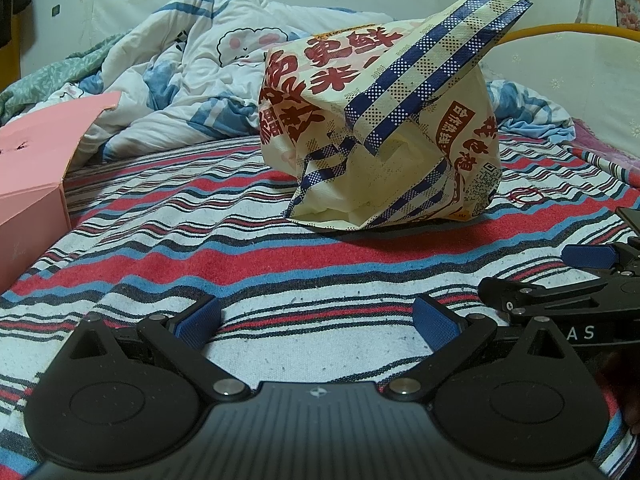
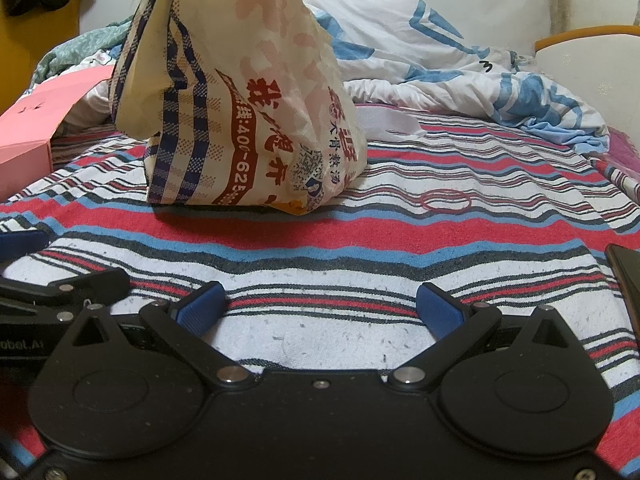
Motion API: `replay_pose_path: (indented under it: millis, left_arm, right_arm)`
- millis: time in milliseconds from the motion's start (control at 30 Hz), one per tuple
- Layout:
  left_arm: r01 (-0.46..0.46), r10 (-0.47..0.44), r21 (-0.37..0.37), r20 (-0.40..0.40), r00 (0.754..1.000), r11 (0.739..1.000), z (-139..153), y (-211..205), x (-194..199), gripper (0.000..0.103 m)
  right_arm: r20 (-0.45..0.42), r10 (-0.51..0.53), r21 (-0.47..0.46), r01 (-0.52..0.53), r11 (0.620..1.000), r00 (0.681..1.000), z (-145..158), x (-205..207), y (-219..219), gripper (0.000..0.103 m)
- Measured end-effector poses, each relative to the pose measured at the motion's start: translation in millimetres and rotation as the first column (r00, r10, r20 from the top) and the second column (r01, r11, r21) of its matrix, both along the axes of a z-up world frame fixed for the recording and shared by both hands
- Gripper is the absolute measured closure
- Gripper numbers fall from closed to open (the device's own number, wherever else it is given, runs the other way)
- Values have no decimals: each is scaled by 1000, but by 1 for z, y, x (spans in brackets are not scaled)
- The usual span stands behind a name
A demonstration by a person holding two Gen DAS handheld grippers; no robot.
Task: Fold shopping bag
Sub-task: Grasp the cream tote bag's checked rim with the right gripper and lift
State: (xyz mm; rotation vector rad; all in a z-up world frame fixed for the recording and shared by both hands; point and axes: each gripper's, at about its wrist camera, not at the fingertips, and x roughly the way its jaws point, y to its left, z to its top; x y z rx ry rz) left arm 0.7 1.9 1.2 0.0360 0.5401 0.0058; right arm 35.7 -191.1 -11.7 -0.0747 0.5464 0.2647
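A cream shopping bag [image 1: 380, 120] with red lettering and blue checked handles stands crumpled and puffed up on the striped bedsheet [image 1: 248, 248]. One handle [image 1: 436, 68] sticks up to the right. The bag also shows in the right wrist view [image 2: 248, 112], ahead and to the left. My left gripper [image 1: 318, 320] is open and empty, low over the sheet, short of the bag. My right gripper [image 2: 320, 312] is open and empty, beside the left one; it also shows at the right edge of the left wrist view [image 1: 560, 280].
A pink box [image 1: 32, 176] sits at the left. A rumpled white and blue duvet [image 1: 192, 80] lies behind the bag. A red rubber band [image 2: 446, 201] lies on the sheet right of the bag. A dark flat object [image 2: 628, 276] is at the right edge.
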Motion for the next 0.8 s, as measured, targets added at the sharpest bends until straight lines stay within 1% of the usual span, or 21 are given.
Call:
replay_pose_path:
  millis: [133,200,267,367,433,533,600,667,800]
  left_arm:
    - [24,-23,14,-41,999,1000,3,1,4,0]
    - [42,-42,-2,-54,998,999,3,5,4,0]
    - [56,-58,-36,-65,996,998,2,10,5,0]
    - [74,-77,-43,-69,995,996,4,12,5,0]
    - [80,-83,-44,-65,994,996,10,14,3,0]
    - [67,-69,-28,-46,997,997,27,18,-2,0]
    - [67,-67,-13,-1,998,998,44,21,-7,0]
    - [65,-65,-4,51,997,998,62,23,-11,0]
    - [77,-73,-26,131,989,997,90,26,-11,0]
  right_arm:
    - [-11,32,-6,-32,999,999,0,1,-3,0]
    - [-15,50,-1,-50,999,999,0,0,-6,0]
    - [-17,59,10,-59,998,998,0,0,-8,0]
    - [-27,63,29,-62,998,998,4,-1,-10,0]
    - [-43,68,64,-65,996,997,15,-6,-13,0]
    - [13,75,205,-76,976,997,39,-30,-24,0]
    - [61,65,278,-79,957,996,56,-45,-29,0]
    - [117,57,296,-90,951,992,75,-55,-28,0]
    - [217,44,286,-107,952,975,108,-55,-21,0]
